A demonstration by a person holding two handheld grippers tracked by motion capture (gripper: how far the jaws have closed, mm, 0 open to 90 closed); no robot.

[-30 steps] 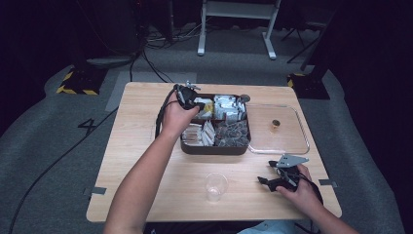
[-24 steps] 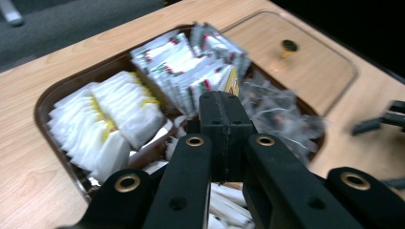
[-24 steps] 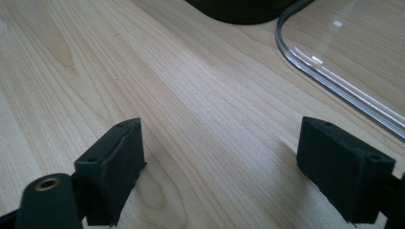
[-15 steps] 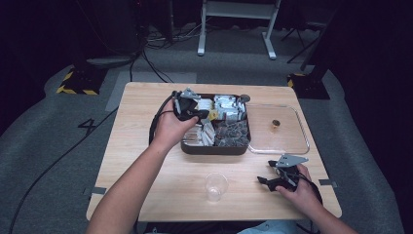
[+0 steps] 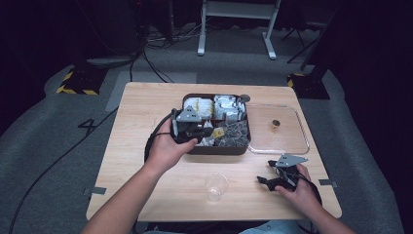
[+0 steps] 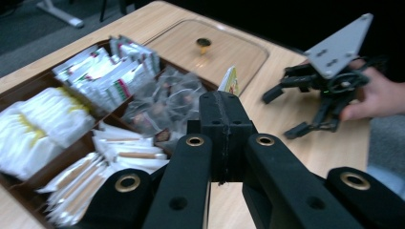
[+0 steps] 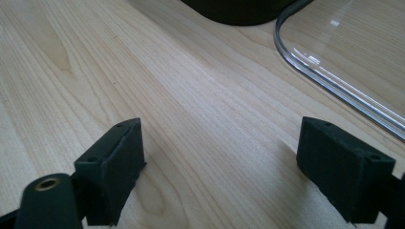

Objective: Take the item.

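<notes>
High view: the left claw hangs over the near edge of the dark compartment tray, clenched on a small yellow-and-white sachet that sticks out from its tips above the tray's near compartments. The tray sits mid-worktop, full of packets. Just right of it lies a clear lid flat on the wood, touching or almost touching the tray. A clear plastic cup stands upright near the front edge, well apart from both. The right claw rests low at the front right, released.

Left gripper view: the left claw has its black jaws pressed together, and the sachet rises edge-on from between their tips. Behind lie the tray's compartments: white packets and paper-wrapped sticks. The other claw shows farther off, jaws apart.

Right gripper view: the right claw stands wide, bare wood between its pads, the lid's rim ahead.
</notes>
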